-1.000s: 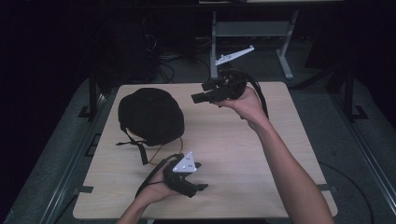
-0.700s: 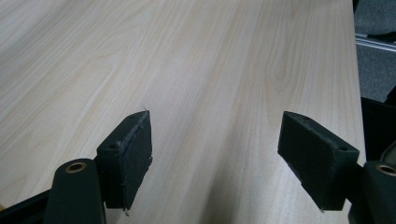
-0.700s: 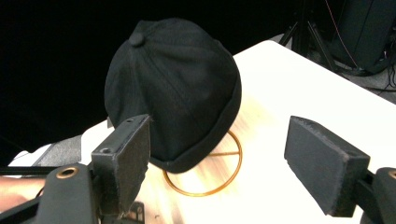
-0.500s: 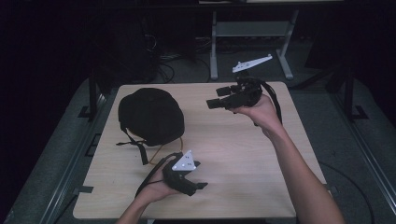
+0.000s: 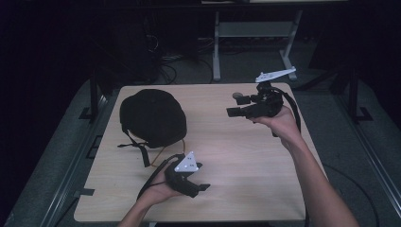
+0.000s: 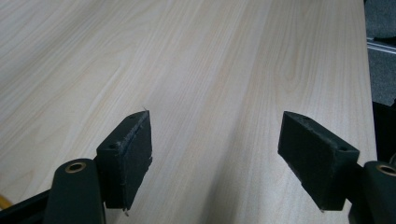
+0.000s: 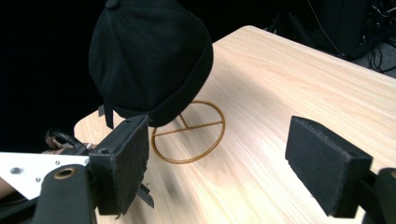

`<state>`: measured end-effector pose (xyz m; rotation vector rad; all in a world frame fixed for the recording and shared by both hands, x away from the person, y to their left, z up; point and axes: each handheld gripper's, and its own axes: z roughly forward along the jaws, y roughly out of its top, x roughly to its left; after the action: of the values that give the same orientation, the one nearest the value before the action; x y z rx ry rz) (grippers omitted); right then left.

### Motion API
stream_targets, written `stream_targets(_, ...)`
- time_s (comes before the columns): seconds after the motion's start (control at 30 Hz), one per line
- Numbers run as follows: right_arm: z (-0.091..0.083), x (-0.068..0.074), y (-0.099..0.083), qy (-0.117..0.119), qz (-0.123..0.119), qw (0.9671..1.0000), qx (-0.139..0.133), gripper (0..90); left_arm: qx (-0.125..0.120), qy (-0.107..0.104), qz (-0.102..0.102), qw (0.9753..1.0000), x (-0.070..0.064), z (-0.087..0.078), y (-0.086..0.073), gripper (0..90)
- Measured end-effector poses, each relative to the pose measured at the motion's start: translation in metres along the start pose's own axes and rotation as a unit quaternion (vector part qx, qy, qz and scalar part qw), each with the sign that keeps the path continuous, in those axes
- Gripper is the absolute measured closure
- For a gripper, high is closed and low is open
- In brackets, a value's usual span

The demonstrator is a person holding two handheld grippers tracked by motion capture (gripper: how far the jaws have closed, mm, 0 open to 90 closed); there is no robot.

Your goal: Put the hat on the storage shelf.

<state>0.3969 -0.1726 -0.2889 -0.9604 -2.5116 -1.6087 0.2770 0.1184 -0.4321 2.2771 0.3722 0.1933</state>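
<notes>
A black cap sits on a thin gold wire stand at the left of the wooden table; a black strap hangs from its rim. My left gripper rests low near the table's front edge, right of the cap, jaws wide apart over bare wood. My right gripper is held up above the table's back right, pointing left toward the cap, open with nothing between its pads.
A small round dark mark lies on the table near the back edge. Behind the table stand a white metal frame and cables on the floor. Dark rails run along both sides of the table.
My right gripper has drawn back to the right and slightly lower, away from the cap. The left gripper has stayed nearly still near the front edge.
</notes>
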Motion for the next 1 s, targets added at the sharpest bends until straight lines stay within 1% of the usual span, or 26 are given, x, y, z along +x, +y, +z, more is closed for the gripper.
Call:
stream_targets(0.17,-0.008,-0.004,-0.012,-0.004,0.006,1.0000,-0.001,20.8,-0.001,-0.001,-0.013,0.9999,0.001,0.000,0.000,25.9)
stream_targets(0.23,-0.012,-0.006,-0.017,-0.006,0.008,1.0000,-0.001,20.8,-0.002,0.000,-0.014,0.9999,0.001,0.000,0.000,25.9)
stream_targets(0.27,-0.014,-0.008,-0.019,-0.006,0.011,0.9999,-0.001,20.7,-0.001,0.001,-0.011,0.9999,0.002,0.000,0.000,25.9)
stream_targets(0.33,-0.019,-0.011,-0.027,-0.009,0.016,0.9998,-0.003,20.7,-0.001,0.001,-0.013,0.9999,0.001,0.000,0.000,25.8)
stream_targets(0.37,-0.019,-0.011,-0.027,-0.009,0.016,0.9998,-0.003,20.7,-0.003,0.001,-0.016,0.9999,0.001,0.000,0.000,25.8)
stream_targets(0.4,-0.020,-0.012,-0.030,-0.010,0.017,0.9998,-0.003,20.7,0.002,0.002,-0.011,0.9999,0.002,-0.001,0.000,25.8)
stream_targets(0.43,-0.021,-0.013,-0.033,-0.011,0.018,0.9998,-0.003,20.7,-0.001,0.002,-0.015,0.9999,0.002,0.000,0.000,25.6)
stream_targets(0.57,-0.027,-0.017,-0.044,-0.013,0.025,0.9996,-0.004,20.7,0.000,0.004,-0.017,0.9998,0.002,-0.001,-0.001,25.2)
stream_targets(0.6,-0.029,-0.018,-0.046,-0.013,0.029,0.9995,-0.005,20.7,0.001,0.004,-0.018,0.9998,0.002,-0.001,-0.001,25.2)
stream_targets(0.67,-0.032,-0.018,-0.051,-0.014,0.031,0.9994,-0.009,20.7,0.003,0.005,-0.016,0.9999,0.003,-0.001,-0.001,25.1)
stream_targets(0.7,-0.033,-0.019,-0.054,-0.013,0.032,0.9994,-0.010,20.7,0.001,0.005,-0.018,0.9998,0.002,0.000,-0.001,25.1)
stream_targets(0.8,-0.038,-0.020,-0.063,-0.017,0.034,0.9993,-0.008,20.6,0.002,0.006,-0.017,0.9998,0.003,-0.001,-0.001,24.8)
stream_targets(1.0,-0.047,-0.023,-0.080,-0.022,0.042,0.9988,-0.009,20.6,-0.001,0.009,-0.021,0.9997,0.004,0.000,-0.001,24.4)
